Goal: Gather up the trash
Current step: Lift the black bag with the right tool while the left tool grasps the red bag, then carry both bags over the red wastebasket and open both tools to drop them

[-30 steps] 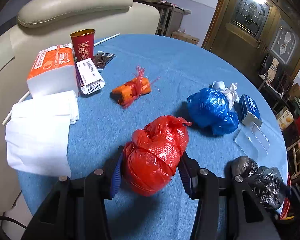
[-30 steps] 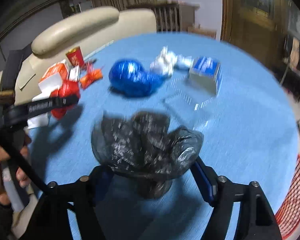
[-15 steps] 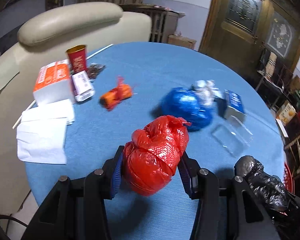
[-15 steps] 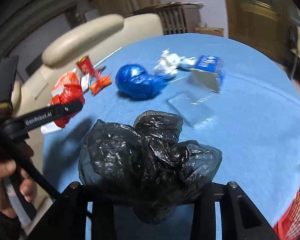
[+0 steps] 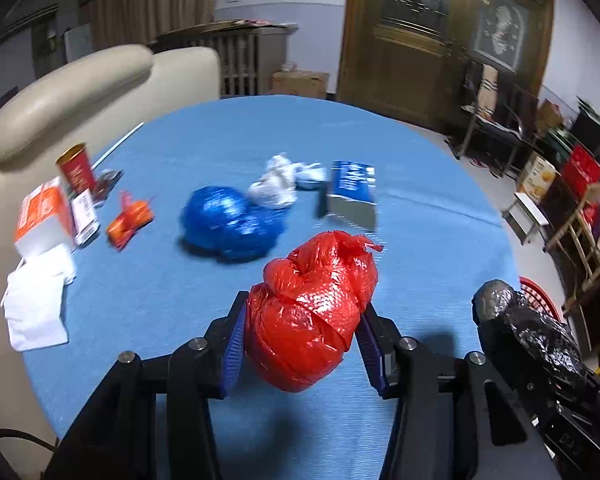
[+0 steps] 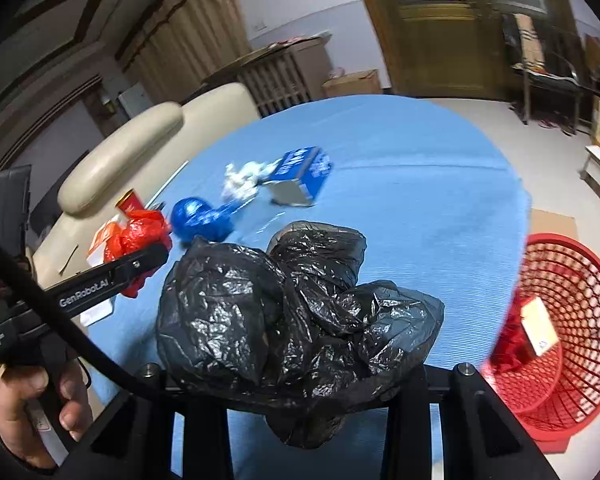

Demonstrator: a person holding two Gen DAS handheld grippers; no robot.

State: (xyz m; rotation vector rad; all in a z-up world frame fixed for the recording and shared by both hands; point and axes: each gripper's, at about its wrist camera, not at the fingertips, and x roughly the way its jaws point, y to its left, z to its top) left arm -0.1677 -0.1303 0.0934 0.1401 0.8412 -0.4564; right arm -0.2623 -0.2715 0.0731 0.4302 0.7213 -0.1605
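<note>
Red bag (image 5: 312, 316) is held above the near edge of the blue table (image 5: 420, 208), clamped between the left gripper (image 5: 302, 344) pads. Black bag (image 6: 292, 320) hides the right gripper (image 6: 300, 376) fingertips; its jaws are closed on the bag. Red basket (image 6: 580, 280) is cut off at the frame edge, beside the table. Blue bag (image 5: 228, 222) on the table is blurred.

right tool (image 6: 300, 376) clamping black bag (image 6: 296, 320), red basket (image 6: 572, 320) beside
</note>
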